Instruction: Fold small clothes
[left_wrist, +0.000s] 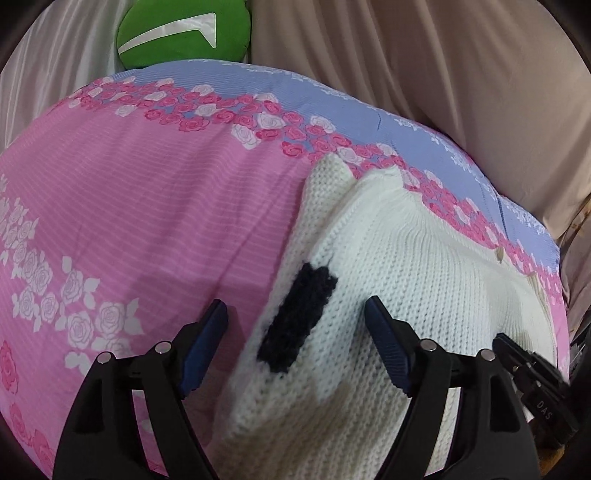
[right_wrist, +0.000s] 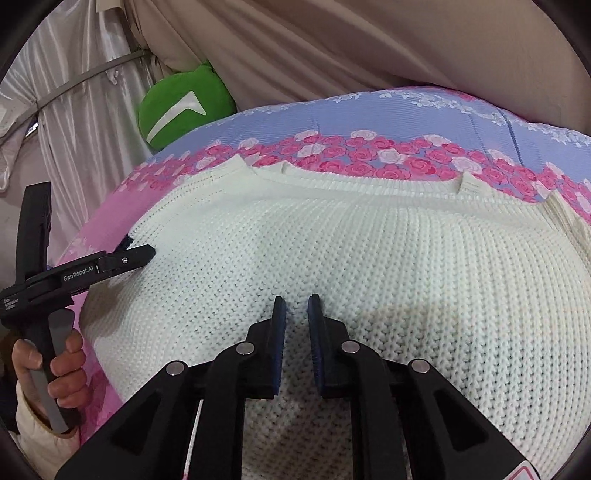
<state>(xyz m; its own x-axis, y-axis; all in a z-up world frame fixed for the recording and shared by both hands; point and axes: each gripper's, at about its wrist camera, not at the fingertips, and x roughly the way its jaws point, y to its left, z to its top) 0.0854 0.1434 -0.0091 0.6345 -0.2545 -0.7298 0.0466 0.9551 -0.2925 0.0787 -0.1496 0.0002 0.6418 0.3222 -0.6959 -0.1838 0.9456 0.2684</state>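
A white knit sweater (left_wrist: 388, 266) lies spread flat on the bed, with a dark navy patch (left_wrist: 295, 317) near its left edge. My left gripper (left_wrist: 295, 305) hovers open over that edge. Its pads straddle the patch without touching it, one over the sheet and one over the knit. In the right wrist view the sweater (right_wrist: 351, 251) fills the middle, ribbed edge at the far side. My right gripper (right_wrist: 296, 300) sits low over the sweater's middle, jaws a narrow gap apart with nothing between them. A hand (right_wrist: 55, 365) holds the left gripper (right_wrist: 146, 254) at the sweater's left edge.
The bed carries a pink and blue rose-print sheet (left_wrist: 147, 192). Bare sheet stretches left of the sweater. A green cushion (left_wrist: 184, 33) rests at the far edge against beige curtains (left_wrist: 424, 74). The right gripper's body (left_wrist: 528, 373) shows at the right.
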